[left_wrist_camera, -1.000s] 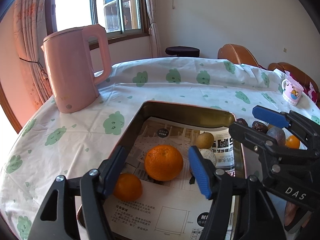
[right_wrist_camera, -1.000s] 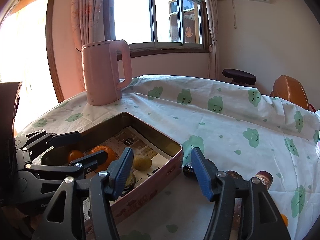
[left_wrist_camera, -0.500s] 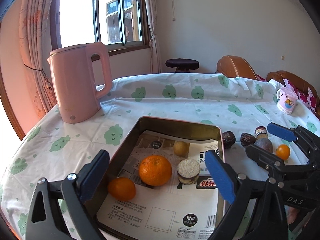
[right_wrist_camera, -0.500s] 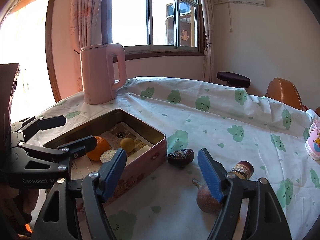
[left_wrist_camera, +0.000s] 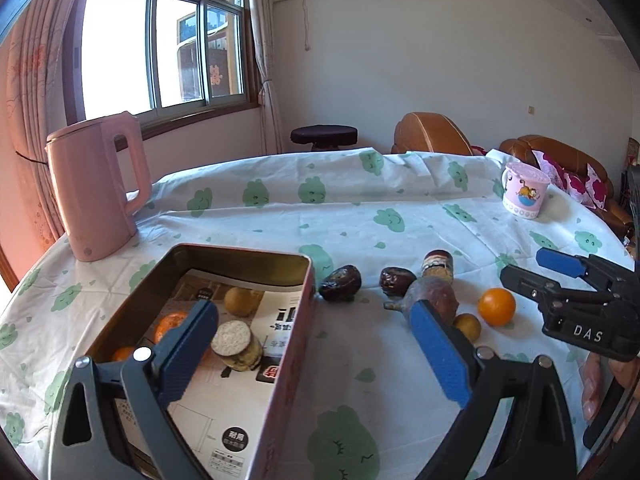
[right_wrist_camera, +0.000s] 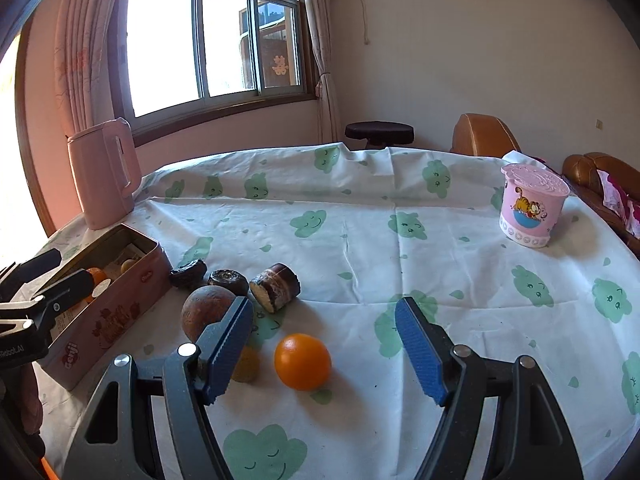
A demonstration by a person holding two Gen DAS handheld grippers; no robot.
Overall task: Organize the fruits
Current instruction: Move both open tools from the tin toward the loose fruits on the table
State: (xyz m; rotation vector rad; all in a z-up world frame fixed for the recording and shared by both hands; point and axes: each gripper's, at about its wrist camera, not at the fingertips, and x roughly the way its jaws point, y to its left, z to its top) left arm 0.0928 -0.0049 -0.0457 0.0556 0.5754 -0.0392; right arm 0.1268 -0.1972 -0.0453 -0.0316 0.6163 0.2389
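Observation:
A pink tin (left_wrist_camera: 280,344) lined with newspaper holds two oranges, a small yellow-brown fruit (left_wrist_camera: 238,301) and a cut round piece (left_wrist_camera: 236,344). It also shows in the right wrist view (right_wrist_camera: 116,312). Right of the tin on the tablecloth lie an orange (right_wrist_camera: 302,361), a brown round fruit (right_wrist_camera: 208,312), a small yellow fruit (right_wrist_camera: 246,364), two dark wrinkled fruits (right_wrist_camera: 188,274) and a cut dark roll (right_wrist_camera: 276,286). My left gripper (left_wrist_camera: 316,356) is open and empty above the tin's right wall. My right gripper (right_wrist_camera: 324,354) is open and empty, just behind the orange.
A pink kettle (left_wrist_camera: 96,184) stands at the table's far left. A pink lidded cup (right_wrist_camera: 532,204) stands at the far right. Brown armchairs (left_wrist_camera: 432,134) and a dark stool (left_wrist_camera: 324,136) stand beyond the table.
Both grippers have pulled back and swung right. The left one left the tin's inside and opened wider. The right one now faces the loose fruit.

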